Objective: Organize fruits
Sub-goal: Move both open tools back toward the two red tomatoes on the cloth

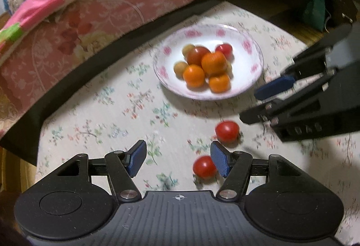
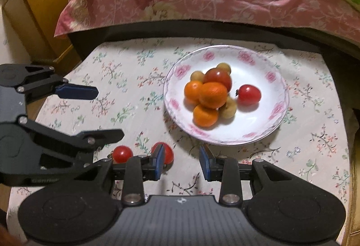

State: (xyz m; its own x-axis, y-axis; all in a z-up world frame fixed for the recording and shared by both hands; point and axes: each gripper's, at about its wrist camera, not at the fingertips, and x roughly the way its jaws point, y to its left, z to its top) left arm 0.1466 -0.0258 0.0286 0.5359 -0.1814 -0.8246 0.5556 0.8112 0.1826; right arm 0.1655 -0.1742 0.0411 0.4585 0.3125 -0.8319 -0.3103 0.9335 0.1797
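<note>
- Left wrist view: the left gripper (image 1: 177,159) hangs over the flowered tablecloth (image 1: 108,115) with its blue pads spread wide and nothing clamped between them.
- A red tomato (image 1: 204,166) lies on the cloth just inside the right-hand pad (image 1: 220,161); motion blur makes it hard to say whether the two touch.
- A second red tomato (image 1: 227,131) sits a little farther off, beyond that pad.
- The right gripper (image 1: 258,106) reaches in from the right of that view, near the plate's edge.
- Right wrist view: the right gripper (image 2: 181,161) has a clear gap between its pads, with only bare cloth in it.
- The two loose tomatoes (image 2: 122,154) (image 2: 167,153) lie to its left, one partly hidden behind the left pad (image 2: 159,161).
- The floral plate (image 2: 265,126) sits farther back, holding a heap of oranges (image 2: 212,95), pale round fruits and tomatoes.
</note>
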